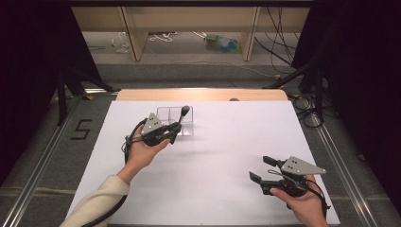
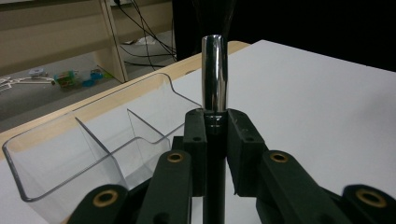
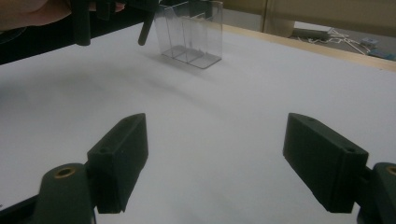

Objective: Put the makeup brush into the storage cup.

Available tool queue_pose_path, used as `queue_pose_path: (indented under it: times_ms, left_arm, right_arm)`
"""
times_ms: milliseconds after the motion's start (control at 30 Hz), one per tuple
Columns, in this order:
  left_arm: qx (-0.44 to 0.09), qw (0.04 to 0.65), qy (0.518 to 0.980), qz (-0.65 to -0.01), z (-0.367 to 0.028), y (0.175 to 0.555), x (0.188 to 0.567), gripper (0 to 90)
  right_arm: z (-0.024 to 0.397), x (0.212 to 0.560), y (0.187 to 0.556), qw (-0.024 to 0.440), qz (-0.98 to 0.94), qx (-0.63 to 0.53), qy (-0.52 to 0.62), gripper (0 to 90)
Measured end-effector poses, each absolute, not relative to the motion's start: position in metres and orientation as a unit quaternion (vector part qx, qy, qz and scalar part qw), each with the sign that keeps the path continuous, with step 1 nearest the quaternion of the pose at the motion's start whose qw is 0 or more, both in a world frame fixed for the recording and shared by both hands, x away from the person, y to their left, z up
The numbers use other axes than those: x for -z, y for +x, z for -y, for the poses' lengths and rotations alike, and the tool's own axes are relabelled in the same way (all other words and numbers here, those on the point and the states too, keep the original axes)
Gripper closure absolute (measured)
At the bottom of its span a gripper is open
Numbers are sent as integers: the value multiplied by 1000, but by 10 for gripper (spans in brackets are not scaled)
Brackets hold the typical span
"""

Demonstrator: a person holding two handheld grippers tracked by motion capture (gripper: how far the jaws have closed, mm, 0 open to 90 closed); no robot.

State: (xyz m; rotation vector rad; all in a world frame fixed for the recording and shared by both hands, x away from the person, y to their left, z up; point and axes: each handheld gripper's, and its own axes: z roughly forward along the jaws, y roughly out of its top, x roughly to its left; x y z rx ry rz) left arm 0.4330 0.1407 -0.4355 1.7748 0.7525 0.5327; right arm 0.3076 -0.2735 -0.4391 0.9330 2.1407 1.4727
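Left tool [image 2: 215, 135] grips brush [image 2: 214, 74]; right tool [image 3: 233, 163] agape.

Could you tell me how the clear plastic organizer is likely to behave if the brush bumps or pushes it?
The clear organizer looks thin-walled and empty, so it is probably light and would slide readily on the smooth white table. Its walls stand tall over a narrow base in the right gripper view, so a push high up might tip it. The brush in the left gripper looks rigid.

The left gripper [image 1: 176, 128] is raised in the left hand [image 1: 142, 151], its fingers [image 2: 200, 135] clamped together. The right gripper [image 1: 263, 169] sits low in the right hand [image 1: 302, 201], fingers [image 3: 119, 156] spread wide.
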Motion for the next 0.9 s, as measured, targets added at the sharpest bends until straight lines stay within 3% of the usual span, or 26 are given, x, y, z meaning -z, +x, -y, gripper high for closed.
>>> queue_pose_path:
  times_ms: [900]
  left_arm:
    - [-230,551,736,-318,-133,436,432,789]
  right_arm:
    - [273,440,308,180,-760,-527,335,232]
